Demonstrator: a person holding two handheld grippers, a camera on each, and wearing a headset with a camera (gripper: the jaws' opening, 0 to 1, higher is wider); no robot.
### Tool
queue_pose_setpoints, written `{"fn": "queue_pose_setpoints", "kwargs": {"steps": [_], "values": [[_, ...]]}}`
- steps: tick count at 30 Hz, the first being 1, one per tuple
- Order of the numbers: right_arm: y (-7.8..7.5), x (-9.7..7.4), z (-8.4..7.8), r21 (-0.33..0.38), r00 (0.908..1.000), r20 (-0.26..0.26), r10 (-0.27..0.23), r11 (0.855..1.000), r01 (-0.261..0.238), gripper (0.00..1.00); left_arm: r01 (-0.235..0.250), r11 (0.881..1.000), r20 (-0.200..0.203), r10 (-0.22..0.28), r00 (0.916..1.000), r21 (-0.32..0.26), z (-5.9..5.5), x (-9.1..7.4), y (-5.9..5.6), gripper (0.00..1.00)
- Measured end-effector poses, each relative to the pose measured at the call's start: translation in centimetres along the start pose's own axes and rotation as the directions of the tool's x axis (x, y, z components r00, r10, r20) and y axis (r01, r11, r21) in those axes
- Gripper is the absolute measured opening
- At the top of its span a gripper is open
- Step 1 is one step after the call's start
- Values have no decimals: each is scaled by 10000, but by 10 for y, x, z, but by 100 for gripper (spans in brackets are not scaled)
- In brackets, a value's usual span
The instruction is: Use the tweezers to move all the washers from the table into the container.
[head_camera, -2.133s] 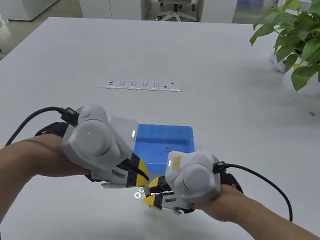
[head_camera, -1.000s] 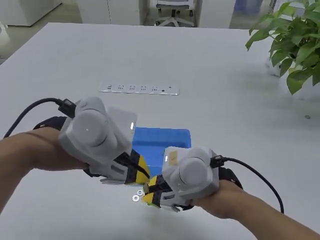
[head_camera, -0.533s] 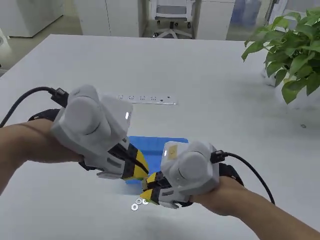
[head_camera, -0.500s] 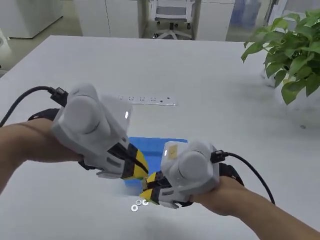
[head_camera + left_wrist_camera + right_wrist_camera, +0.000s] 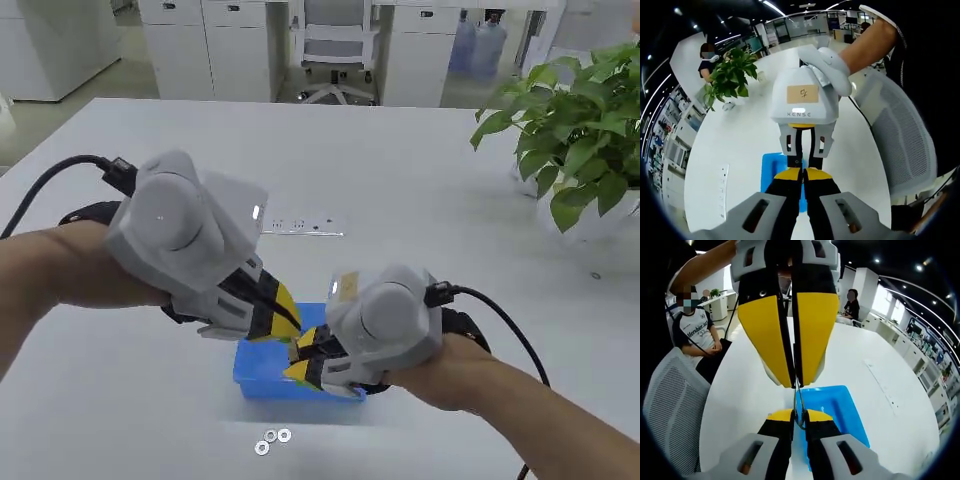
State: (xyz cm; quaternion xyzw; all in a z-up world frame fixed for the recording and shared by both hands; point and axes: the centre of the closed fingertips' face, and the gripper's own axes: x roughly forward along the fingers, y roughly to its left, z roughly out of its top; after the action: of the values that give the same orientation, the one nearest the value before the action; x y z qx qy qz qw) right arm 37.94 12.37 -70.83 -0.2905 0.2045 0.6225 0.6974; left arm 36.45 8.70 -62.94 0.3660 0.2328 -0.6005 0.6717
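The blue container (image 5: 262,372) lies on the white table, and three small washers (image 5: 272,440) lie on the table in front of it. My left gripper (image 5: 283,318) and right gripper (image 5: 300,365) meet tip to tip above the container's near part. In the right gripper view a thin metal pair of tweezers (image 5: 798,390) runs from the left gripper's yellow jaws down into my right gripper (image 5: 799,415), over the container (image 5: 840,405). Both grippers are shut on the tweezers. In the left gripper view my left gripper (image 5: 803,174) is shut above the container (image 5: 771,167). I cannot tell whether the tweezers carry a washer.
A white power strip (image 5: 305,226) lies behind the container. A potted plant (image 5: 570,130) stands at the table's far right. An office chair (image 5: 335,40) and cabinets stand beyond the far edge. A mesh chair (image 5: 905,140) is behind the person.
Both grippers have lifted from beside the washers on the table and moved back over the blue container. The head camera has tilted up, so the whole scene sits lower.
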Motion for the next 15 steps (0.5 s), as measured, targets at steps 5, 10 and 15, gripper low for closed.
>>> {"fn": "queue_pose_setpoints", "kwargs": {"steps": [5,10,15], "values": [[-14,0,-2,-70,9999,-22,-106,9999,106,10,-123,9999,24,122,9999,86,0,3,13,5],[-27,3,-6,-75,9999,-48,-160,9998,160,10,-147,9998,39,146,9999,125,-2,8,25,5],[-35,8,-12,-130,9997,-189,-159,9998,157,10,-100,9999,58,100,9999,57,-8,14,33,5]]}}
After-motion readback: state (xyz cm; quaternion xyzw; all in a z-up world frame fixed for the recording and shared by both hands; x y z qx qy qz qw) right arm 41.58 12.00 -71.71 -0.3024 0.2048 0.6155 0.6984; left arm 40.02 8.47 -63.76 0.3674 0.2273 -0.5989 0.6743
